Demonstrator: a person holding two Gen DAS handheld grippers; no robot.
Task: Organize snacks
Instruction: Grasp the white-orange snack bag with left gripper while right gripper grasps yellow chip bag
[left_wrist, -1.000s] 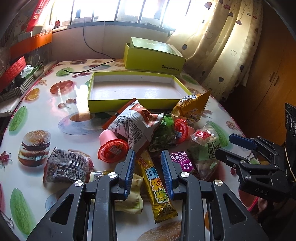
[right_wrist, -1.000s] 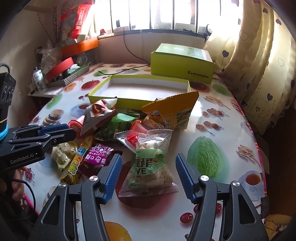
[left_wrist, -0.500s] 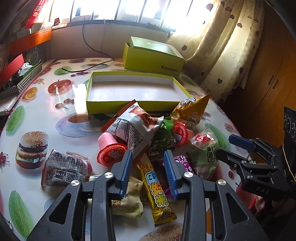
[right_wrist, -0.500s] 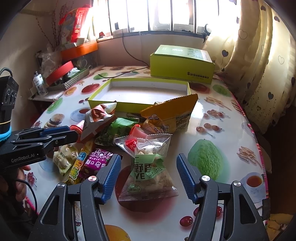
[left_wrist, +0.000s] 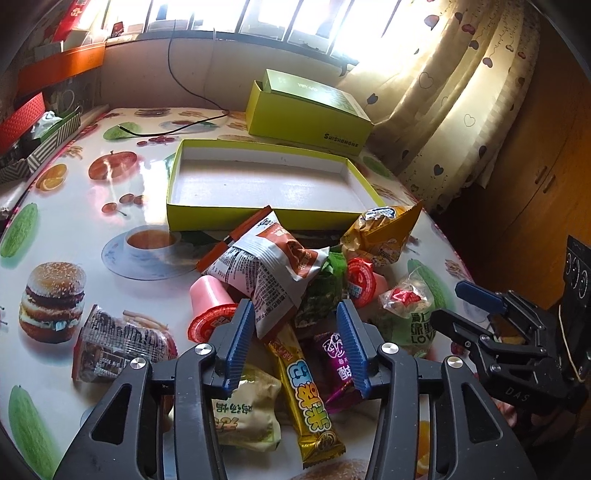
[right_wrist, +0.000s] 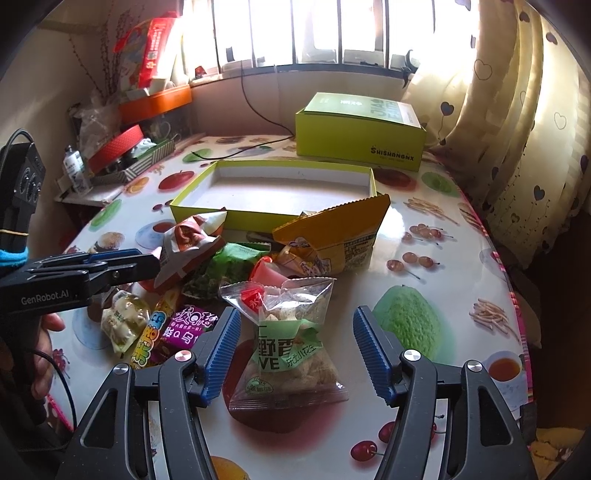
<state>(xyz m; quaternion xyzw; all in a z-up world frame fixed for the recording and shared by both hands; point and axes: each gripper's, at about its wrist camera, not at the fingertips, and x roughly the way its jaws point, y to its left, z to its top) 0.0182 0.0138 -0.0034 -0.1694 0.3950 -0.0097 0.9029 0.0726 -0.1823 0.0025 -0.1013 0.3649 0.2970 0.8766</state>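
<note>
Both tools hang over a heap of snacks on the table (left_wrist: 74, 206), just in front of the shallow yellow tray (left_wrist: 266, 218), which serves as the landmark here.

The left tool (left_wrist: 295, 341) stands partly open and grips nothing. Between its blue fingers (left_wrist: 238, 341) lie a long yellow bar (left_wrist: 306, 391) and a purple packet (left_wrist: 338, 354), both on the table below it. Just ahead of it, toward the tray, sits a white and orange bag (left_wrist: 273, 269), with a pink jelly cup (left_wrist: 212, 310) beside that bag, farther from the tray's right end. A pale packet (left_wrist: 245, 413) lies under the left finger, farther from the tray again.

The right tool (right_wrist: 291, 350) is wide open and also holds nothing. A clear bag with a green label (right_wrist: 291, 350) lies flat between its fingers (right_wrist: 371, 354), touching neither. Between that bag and the tray rests a yellow bag (right_wrist: 340, 236), leaning against the tray's front wall.

Behind the tray stands a closed green box (right_wrist: 360, 133), touching or nearly touching its far wall.
</note>
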